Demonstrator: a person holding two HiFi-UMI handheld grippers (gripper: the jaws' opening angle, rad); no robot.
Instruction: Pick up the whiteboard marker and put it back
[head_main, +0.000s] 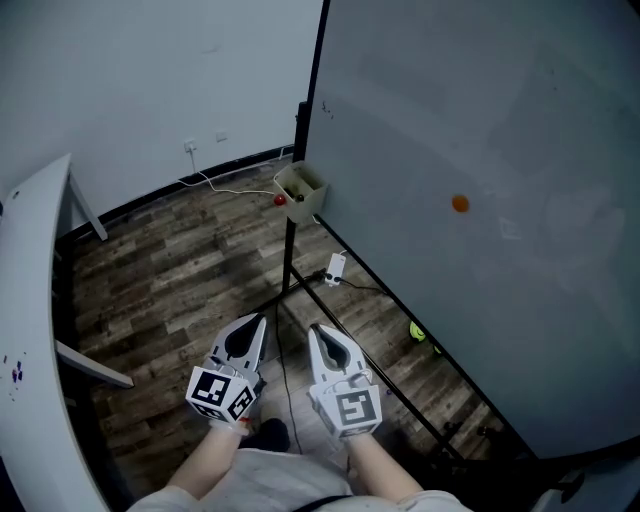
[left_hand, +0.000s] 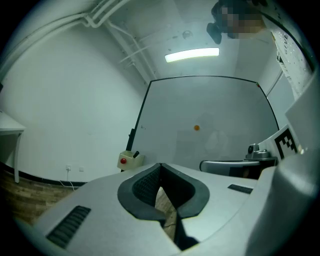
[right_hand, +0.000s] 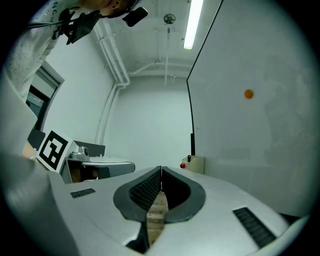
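Note:
A beige holder box (head_main: 301, 189) hangs at the lower left corner of the big whiteboard (head_main: 480, 150), with a red knob on its side. A dark marker tip (left_hand: 135, 154) pokes out of that box, and the marker tip (right_hand: 188, 158) shows again in the right gripper view. My left gripper (head_main: 250, 326) and right gripper (head_main: 322, 336) are held side by side low in the head view, well short of the box. Both point towards it. Each has its jaws closed together with nothing between them. An orange magnet (head_main: 459, 203) sticks to the board.
The whiteboard stand's black legs (head_main: 380, 375) run across the wooden floor right in front of me. Cables and a white adapter (head_main: 335, 267) lie by them, with a yellow-green object (head_main: 417, 331) under the board. A white table (head_main: 30, 300) stands at the left.

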